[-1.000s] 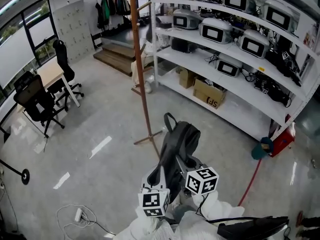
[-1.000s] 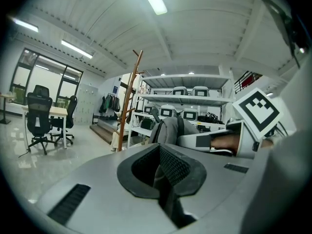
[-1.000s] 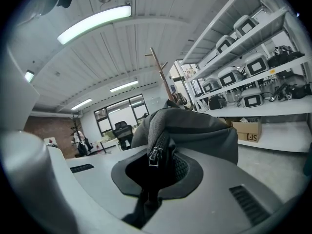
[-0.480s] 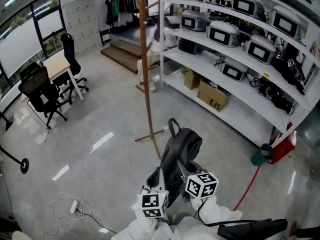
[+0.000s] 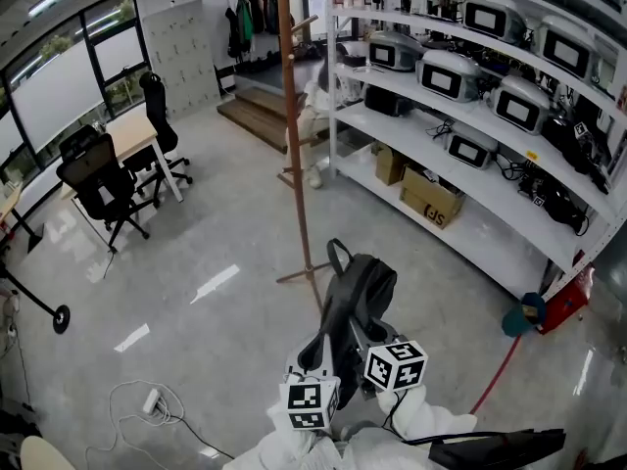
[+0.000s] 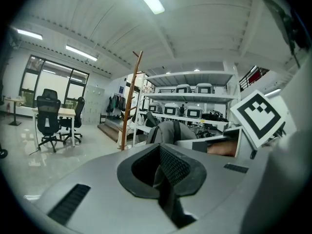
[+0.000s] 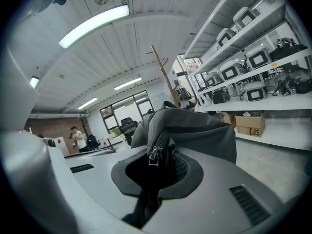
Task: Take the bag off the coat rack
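Left gripper (image 6: pixel 163 179) and right gripper (image 7: pixel 153 172) both clamped on the bag (image 5: pixel 355 297) — right one at the zipper edge; bag off the coat rack (image 5: pixel 294 145).

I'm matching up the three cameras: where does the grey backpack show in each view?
Head view: backpack at lower centre.
Left gripper view: backpack small, at centre.
Right gripper view: backpack large, at centre.
Shared landmark: the brown coat rack pole, left of the backpack in the head and left gripper views, above and behind it in the right gripper view.
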### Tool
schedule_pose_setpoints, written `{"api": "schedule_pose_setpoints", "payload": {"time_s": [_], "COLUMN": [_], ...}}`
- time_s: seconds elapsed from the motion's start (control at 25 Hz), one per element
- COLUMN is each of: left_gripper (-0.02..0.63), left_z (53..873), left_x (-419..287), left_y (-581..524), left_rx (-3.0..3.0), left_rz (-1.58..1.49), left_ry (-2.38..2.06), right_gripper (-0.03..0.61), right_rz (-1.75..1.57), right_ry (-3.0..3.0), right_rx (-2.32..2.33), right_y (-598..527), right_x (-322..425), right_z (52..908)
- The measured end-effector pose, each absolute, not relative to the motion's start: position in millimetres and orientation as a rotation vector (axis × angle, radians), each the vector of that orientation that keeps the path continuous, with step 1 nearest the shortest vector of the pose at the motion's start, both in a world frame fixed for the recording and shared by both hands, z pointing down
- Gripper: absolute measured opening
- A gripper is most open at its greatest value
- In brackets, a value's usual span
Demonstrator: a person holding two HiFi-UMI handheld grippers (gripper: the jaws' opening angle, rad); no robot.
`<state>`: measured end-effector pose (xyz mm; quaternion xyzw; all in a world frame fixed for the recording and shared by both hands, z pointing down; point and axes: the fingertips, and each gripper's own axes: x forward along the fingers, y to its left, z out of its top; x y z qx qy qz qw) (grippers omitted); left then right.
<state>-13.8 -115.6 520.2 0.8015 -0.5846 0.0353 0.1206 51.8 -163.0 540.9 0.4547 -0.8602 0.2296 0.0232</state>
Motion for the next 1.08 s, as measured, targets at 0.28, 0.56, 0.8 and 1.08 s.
{"api": "schedule_pose_setpoints", "payload": {"time_s": [0.28, 0.56, 0.8, 1.08], "left_gripper": [0.002, 0.002, 0.002, 0.002], "left_z": [518, 513, 514, 512], "left_x": [-16, -19, -22, -26], "left_y": [-115, -118, -121, -127], "left_rx": [2.338, 2.354, 2.364, 2.353], "left_rz": [0.094, 0.087, 0.087, 0.081], "left_ry": [-1.728, -1.721, -1.718, -1.720], "right_gripper": [0.025, 0.025, 0.025, 0.025], "right_rz": [0.679, 0.667, 0.655, 0.640], "right_ry": [-2.655, -2.653, -2.654, -2.644], "right_rx": [1.409, 1.422, 1.436, 1.439], "right_y": [-162, -162, -167, -175], "right_x": [53, 52, 51, 49], "right_z": [541, 537, 536, 533]}}
